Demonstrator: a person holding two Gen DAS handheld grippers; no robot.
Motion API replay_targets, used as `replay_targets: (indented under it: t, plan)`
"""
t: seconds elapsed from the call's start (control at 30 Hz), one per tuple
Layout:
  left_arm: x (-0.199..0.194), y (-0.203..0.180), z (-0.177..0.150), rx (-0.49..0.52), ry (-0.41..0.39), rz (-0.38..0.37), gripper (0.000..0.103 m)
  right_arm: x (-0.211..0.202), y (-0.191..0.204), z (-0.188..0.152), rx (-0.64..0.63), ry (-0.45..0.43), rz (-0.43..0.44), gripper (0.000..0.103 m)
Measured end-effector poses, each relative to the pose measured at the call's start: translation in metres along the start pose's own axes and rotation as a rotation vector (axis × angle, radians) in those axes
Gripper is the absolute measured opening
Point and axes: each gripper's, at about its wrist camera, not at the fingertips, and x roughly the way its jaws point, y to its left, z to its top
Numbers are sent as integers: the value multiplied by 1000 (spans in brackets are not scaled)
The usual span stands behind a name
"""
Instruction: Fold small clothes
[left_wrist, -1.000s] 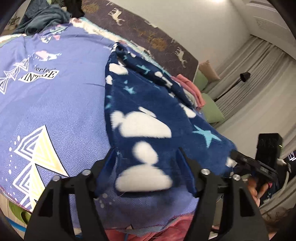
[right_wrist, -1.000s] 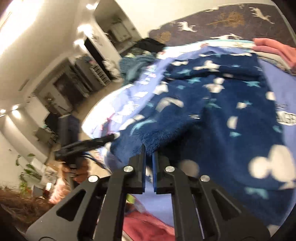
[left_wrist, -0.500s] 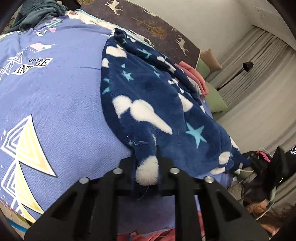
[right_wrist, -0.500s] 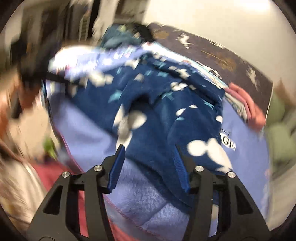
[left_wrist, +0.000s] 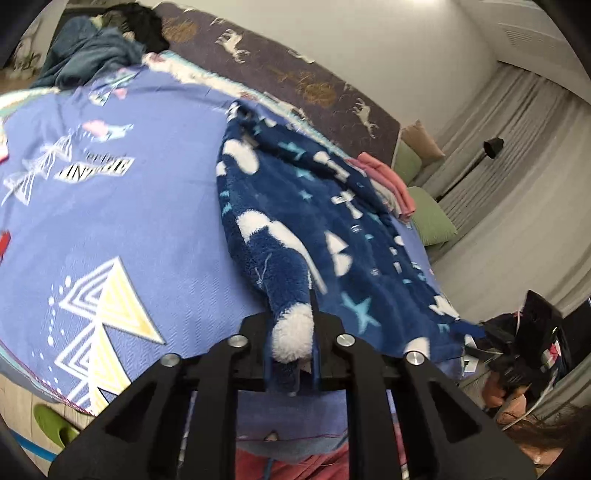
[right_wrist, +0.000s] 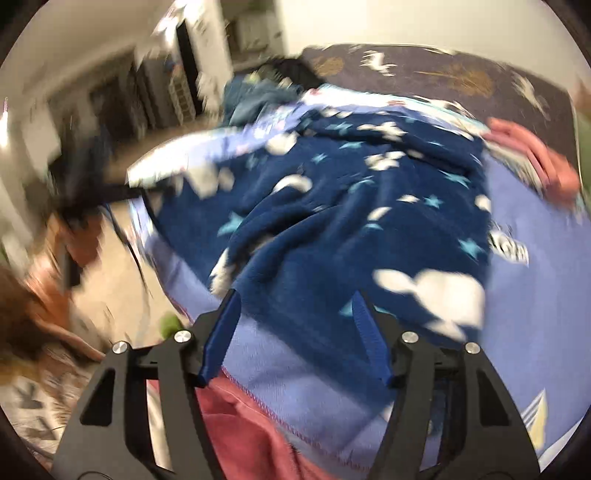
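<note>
On the bed (left_wrist: 110, 229) the navy fleece garment (left_wrist: 332, 236) lies spread. Our left tongs (left_wrist: 291, 354) clamp its near corner; our right tongs (right_wrist: 295, 332), just opening, stand apart above the hem. We should lift evenly, keeping edges aligned.

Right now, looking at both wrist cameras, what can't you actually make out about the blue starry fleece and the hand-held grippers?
- Left wrist view: the fleece corner pinched by the left hand-held gripper disappears behind its fingers.
- Left wrist view: the fleece's far-right edge blurs into the dark clutter.
- Right wrist view: motion blur hides the fleece's folds; the right hand-held gripper, just opening, holds nothing.
- What garment it is: cannot tell.
</note>
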Motion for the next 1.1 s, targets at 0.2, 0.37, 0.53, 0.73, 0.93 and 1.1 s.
replay_targets:
  t: [0.2, 0.37, 0.53, 0.73, 0.93, 1.1]
  plan:
    - [10, 19, -8, -32, 25, 51, 65, -13, -102, -21, 425, 5, -110, 68]
    - [30, 29, -6, -64, 51, 6, 79, 11, -141, -49, 687, 43, 124, 70]
    - [54, 20, 9, -20, 71, -8, 76, 33, -133, -36, 668, 59, 195, 76]
    - [54, 8, 19, -30, 67, -57, 16, 35, -123, -20, 719, 28, 330, 14]
    - [-28, -37, 30, 30, -112, -206, 14, -55, -115, -4, 661, -247, 390, 12]
    - [-103, -90, 15, 166, -274, -310, 17, -137, -85, -5, 524, -414, 366, 13]
